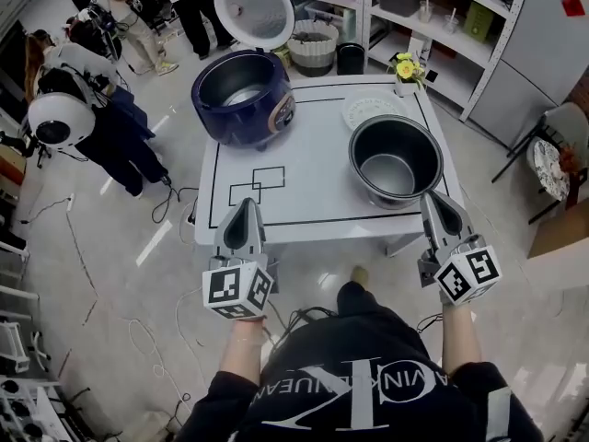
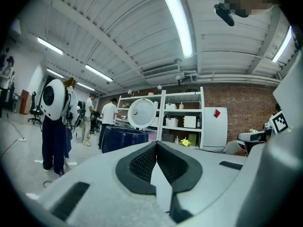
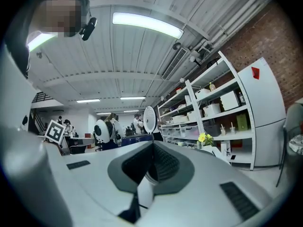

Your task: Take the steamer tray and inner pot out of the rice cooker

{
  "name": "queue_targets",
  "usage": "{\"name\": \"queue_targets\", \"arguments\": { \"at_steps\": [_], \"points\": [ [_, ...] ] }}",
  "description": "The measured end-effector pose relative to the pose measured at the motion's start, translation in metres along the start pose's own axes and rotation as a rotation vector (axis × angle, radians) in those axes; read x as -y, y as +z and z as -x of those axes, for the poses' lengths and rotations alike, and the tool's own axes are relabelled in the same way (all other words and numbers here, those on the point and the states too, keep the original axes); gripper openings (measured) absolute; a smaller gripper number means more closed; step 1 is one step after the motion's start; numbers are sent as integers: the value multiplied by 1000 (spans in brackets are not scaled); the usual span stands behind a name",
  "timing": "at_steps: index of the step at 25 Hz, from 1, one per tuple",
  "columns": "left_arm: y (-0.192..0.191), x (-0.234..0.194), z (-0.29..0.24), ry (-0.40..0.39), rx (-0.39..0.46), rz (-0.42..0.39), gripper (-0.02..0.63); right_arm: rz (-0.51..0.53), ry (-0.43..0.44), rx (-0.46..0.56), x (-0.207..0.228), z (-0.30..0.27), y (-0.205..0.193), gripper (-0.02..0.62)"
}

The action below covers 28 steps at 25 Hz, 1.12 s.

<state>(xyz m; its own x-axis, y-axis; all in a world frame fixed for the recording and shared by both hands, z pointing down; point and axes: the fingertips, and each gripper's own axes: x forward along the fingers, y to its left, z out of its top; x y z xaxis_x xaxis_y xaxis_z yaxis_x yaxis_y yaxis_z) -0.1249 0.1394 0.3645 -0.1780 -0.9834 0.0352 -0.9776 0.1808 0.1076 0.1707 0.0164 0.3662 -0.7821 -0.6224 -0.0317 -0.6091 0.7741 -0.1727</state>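
Navy-blue rice cooker [image 1: 244, 95] sits straight ahead of your left gripper [image 1: 247, 203], at the far side of the white table [image 1: 313, 155], with its round lid [image 1: 254, 7] swung up and the well open to the ceiling. That left gripper is pressed together with nothing between the pads; its own view shows the jaws meeting in a tight seam [image 2: 156, 144], with the cooker's dark body [image 2: 124, 138] and the raised lid [image 2: 142, 112] beyond them.

Over to your right gripper [image 1: 433, 196]: its jaws are pressed together too and it carries nothing, and its own view shows the tips closed [image 3: 152, 144]. The dark inner pot [image 1: 391, 168] stands on the table just ahead of that gripper and a touch to its left, upright and apart from the jaws. The white steamer tray [image 1: 373, 109] lies flat on the table just past the pot, further from your right gripper, well apart from the cooker. Beyond the tray, a small vase of yellow flowers [image 1: 405, 70] stands near the far corner, and it shows ahead of the right jaws [image 3: 204, 138].

Both grippers point level at the table's near edge, marker cubes towards you. Off to your left gripper's side, people [image 1: 87, 109] stand on the floor. Shelves [image 1: 442, 26] line the wall past the table.
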Motion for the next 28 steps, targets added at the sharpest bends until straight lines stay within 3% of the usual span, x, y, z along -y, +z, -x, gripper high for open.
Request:
{"name": "queue_targets", "arguments": {
  "at_steps": [15, 28],
  "points": [
    [10, -10, 50, 14, 26, -32, 9, 25, -5, 17, -35, 26, 2, -2],
    [13, -10, 60, 5, 34, -51, 9, 20, -9, 16, -44, 32, -3, -2]
  ]
}}
